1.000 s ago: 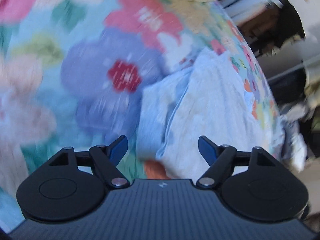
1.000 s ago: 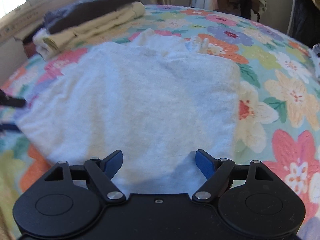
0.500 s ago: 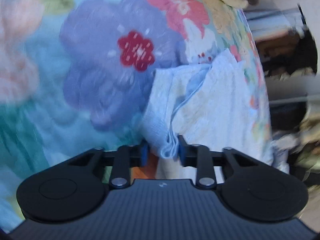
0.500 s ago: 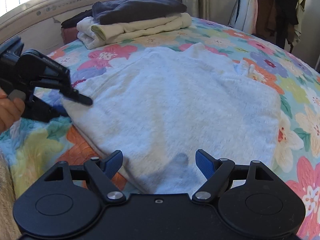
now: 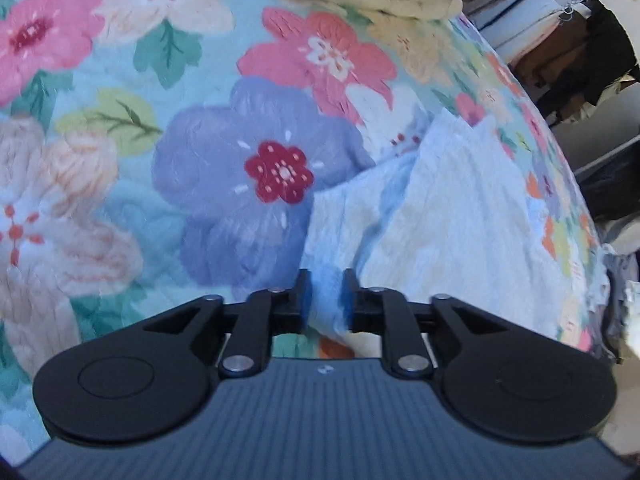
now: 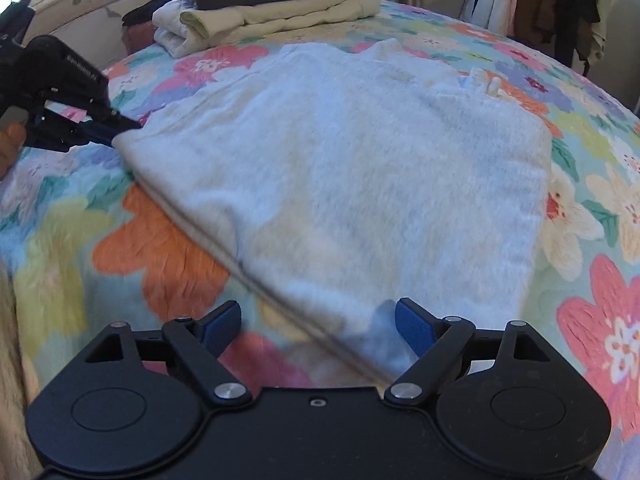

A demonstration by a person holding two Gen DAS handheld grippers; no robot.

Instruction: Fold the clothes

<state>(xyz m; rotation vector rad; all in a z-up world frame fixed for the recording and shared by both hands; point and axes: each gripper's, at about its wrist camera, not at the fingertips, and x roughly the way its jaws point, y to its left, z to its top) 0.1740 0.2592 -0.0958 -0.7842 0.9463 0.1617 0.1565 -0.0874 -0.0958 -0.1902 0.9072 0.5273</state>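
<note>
Floral quilt (image 6: 172, 264) across a bed, window sill along the far left edge, hung clothes (image 6: 560, 4) behind the far right corner. Stack of folded clothes (image 6: 272, 12) at the far edge of the bed: cream pieces under a dark one. Pale blue garment (image 6: 360, 168) lying flat mid-bed, partly folded, its doubled edge running from the left corner down toward the near edge.

Left gripper (image 5: 325, 296) pinching the garment's left corner, blue pads (image 5: 347, 300) pressed tight on a bunch of cloth; seen from the right wrist view as a black tool (image 6: 68, 96) at the left edge of the bed, tips at the corner, a hand (image 6: 10, 144) just visible behind it. Wide apart beside the cloth a second ago, clamped on the corner by half a second ago, now gripping the same corner with the cloth bunched a little higher between the pads.

Right gripper (image 6: 318, 326) spread wide over the garment's near corner, right pad (image 6: 414, 326) over the cloth, left pad over bare quilt; contact with the cloth not clear. Spread unchanged from both earlier frames, but placed more to the left than half a second ago, with the doubled edge now running between the fingers.
</note>
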